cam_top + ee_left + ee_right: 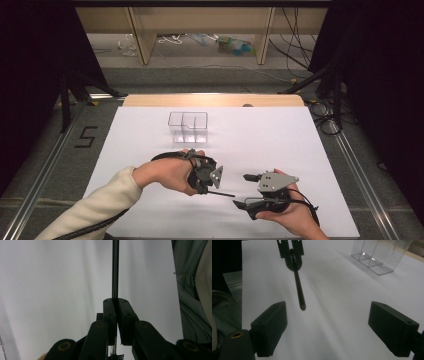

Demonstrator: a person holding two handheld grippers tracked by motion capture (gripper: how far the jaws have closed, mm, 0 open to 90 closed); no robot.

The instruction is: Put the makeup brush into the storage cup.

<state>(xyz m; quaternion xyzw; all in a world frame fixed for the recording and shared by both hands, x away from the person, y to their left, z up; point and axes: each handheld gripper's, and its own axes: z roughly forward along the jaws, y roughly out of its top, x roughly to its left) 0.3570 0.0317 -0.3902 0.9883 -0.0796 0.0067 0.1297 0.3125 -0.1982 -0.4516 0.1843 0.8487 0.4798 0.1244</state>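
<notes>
A thin black pen-like stick [223, 193] lies almost level just above the white sheet, pointing right. My left gripper [205, 188] is shut on its left end. In the left gripper view the stick [115, 270] runs straight up from between the closed jaws of that gripper [116, 302]. My right gripper [244, 191] stands open just right of the stick's free tip, with nothing between its fingers. In the right gripper view, the stick [299, 292] points toward the wide gap of the right gripper [328, 312], with the left gripper [290, 250] behind it.
A clear plastic container [188, 126] with compartments stands on the white sheet [280, 145] beyond both hands, and appears as a clear box [379, 255] at the upper right of the right gripper view. Dark floor and metal rails [55, 150] flank the table.
</notes>
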